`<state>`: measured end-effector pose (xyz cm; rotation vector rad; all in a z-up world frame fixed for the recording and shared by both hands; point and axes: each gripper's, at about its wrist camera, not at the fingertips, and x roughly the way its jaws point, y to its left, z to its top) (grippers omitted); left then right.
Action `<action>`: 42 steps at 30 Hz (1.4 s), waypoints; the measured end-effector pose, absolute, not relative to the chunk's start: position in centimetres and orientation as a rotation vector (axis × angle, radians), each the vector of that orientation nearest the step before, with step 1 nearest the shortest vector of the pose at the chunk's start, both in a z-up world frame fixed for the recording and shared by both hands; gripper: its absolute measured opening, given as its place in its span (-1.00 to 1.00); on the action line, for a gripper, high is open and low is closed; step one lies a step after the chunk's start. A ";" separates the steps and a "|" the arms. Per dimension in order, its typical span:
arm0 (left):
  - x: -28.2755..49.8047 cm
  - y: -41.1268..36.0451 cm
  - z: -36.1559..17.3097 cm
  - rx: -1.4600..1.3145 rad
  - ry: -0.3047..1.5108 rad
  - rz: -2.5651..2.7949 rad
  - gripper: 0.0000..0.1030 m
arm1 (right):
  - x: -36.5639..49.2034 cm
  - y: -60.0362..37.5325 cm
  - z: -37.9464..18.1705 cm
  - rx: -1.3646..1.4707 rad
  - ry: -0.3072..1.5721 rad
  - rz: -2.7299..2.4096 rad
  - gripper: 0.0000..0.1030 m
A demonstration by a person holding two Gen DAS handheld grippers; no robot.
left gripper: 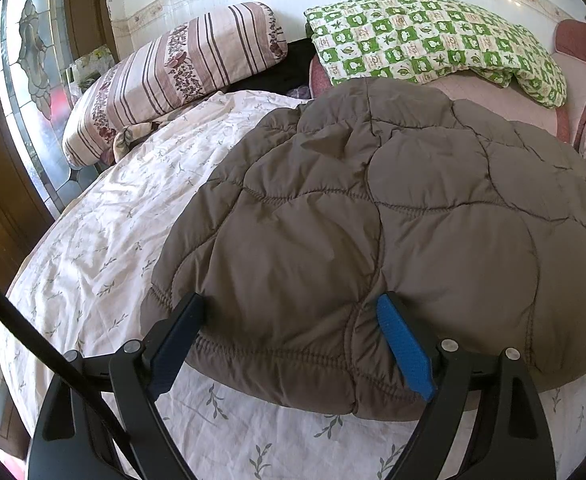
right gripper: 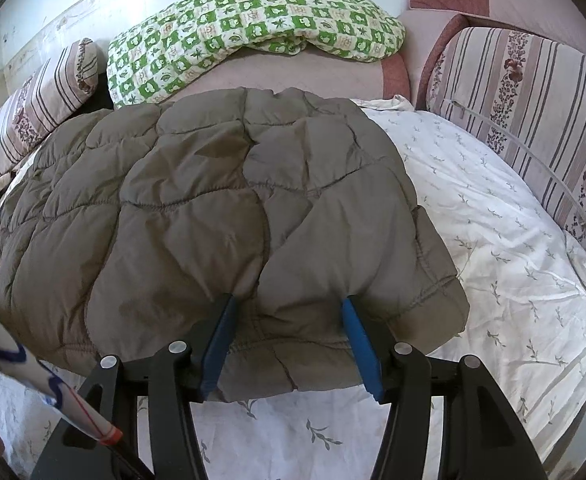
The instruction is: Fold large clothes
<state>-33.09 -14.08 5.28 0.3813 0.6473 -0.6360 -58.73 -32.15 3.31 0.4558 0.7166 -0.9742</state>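
**Quilted jacket folded on the bed, both tongs at its near hem**

The brown quilted jacket lies on the white floral sheet. The left tongs stand released, straddling the near hem. The right tongs are opening around the hem's right corner.

Your left black two-finger plastic gripper wore ribbed blue pads, silver round screw heads and a thin black cable. Your right black plastic gripper matched it, beside a white, blue-and-red-marked tube.
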 end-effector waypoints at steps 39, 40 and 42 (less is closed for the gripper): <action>-34.4 -12.6 4.7 0.344 0.671 -0.636 0.89 | -61.2 -31.2 3.4 0.536 0.639 -0.975 0.32; -34.8 -12.2 4.8 0.340 0.666 -0.643 0.89 | -61.1 -30.5 3.8 0.521 0.627 -0.965 0.32; -36.2 -10.9 5.5 0.333 0.650 -0.672 0.89 | -61.1 -28.7 4.8 0.473 0.595 -0.949 0.32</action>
